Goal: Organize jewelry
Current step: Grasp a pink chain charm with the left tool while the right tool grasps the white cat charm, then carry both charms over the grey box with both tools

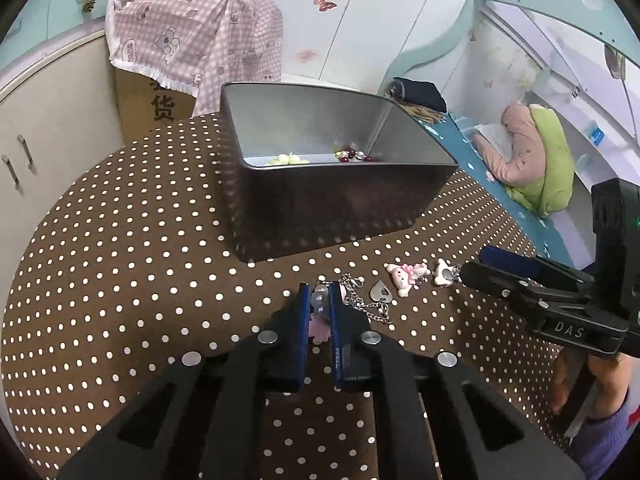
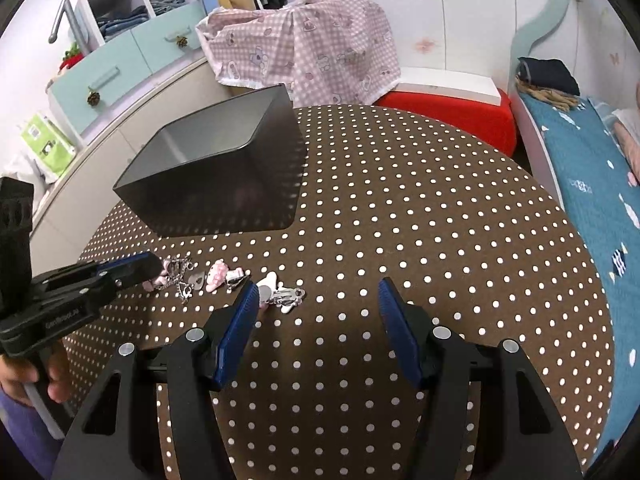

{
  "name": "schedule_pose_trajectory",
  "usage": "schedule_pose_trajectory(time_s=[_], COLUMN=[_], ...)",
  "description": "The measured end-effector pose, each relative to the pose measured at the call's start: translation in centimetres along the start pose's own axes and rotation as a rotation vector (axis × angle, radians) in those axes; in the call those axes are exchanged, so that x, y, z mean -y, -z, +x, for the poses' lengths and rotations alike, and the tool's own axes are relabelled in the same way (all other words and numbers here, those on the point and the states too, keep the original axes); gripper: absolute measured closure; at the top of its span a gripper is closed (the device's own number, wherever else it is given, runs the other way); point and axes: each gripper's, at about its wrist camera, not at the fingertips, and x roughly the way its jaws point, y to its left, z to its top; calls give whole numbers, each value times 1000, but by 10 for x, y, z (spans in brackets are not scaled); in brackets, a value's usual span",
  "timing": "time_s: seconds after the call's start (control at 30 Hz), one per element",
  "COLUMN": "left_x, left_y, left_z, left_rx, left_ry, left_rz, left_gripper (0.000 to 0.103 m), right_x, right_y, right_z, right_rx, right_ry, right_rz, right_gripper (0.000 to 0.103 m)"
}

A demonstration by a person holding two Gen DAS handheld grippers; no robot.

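My left gripper [image 1: 321,286] is shut on a string of clear beads [image 1: 319,300] with a pink charm [image 1: 320,332], low over the dotted tablecloth. Just right of it lie a silver chain with a heart tag [image 1: 380,292], a pink bunny charm [image 1: 406,276] and a white clip charm [image 1: 442,272]. Behind them stands a dark metal box [image 1: 344,166] holding pale yellow beads [image 1: 286,159] and red and silver beads [image 1: 356,155]. My right gripper [image 2: 318,286] hangs open over bare cloth, its left finger beside the white clip charm [image 2: 280,292].
The round table [image 2: 440,220] wears a brown cloth with white dots. A pink checked cloth [image 2: 304,44] drapes a cardboard carton behind the table. A red stool [image 2: 452,116] and a bed with a blue sheet [image 2: 592,184] lie to the right, and cabinets [image 1: 48,128] to the left.
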Motion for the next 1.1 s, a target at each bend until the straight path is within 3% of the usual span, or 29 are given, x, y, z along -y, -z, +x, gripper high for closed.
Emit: schedule_pose_trajectory(time_s=[0.57,0.93,0.97,1.0,1.1], left_x=[-2,16,18,19,25], left_y=[-13,-25,-26,-27,-30], left_z=[-56,-72,-72,-73,-76], left_rx=[132,169,170,173,180], left_ry=[32,69,75,76,90], left_rz=[-41,10,15,15,25], left_gripper=[96,96,96,96,96], right_x=[-9,-39,-42,-45,-47], right_y=[5,-2,-3,-3,-5], right_z=[-4,11,12,13,13], right_rx=[-12,-23,-26,-26,-30], right_ry=[-3,57,70,86,81], right_rz=[-28,-166,-180,-202,-213], right_gripper=[43,44,47,57,75])
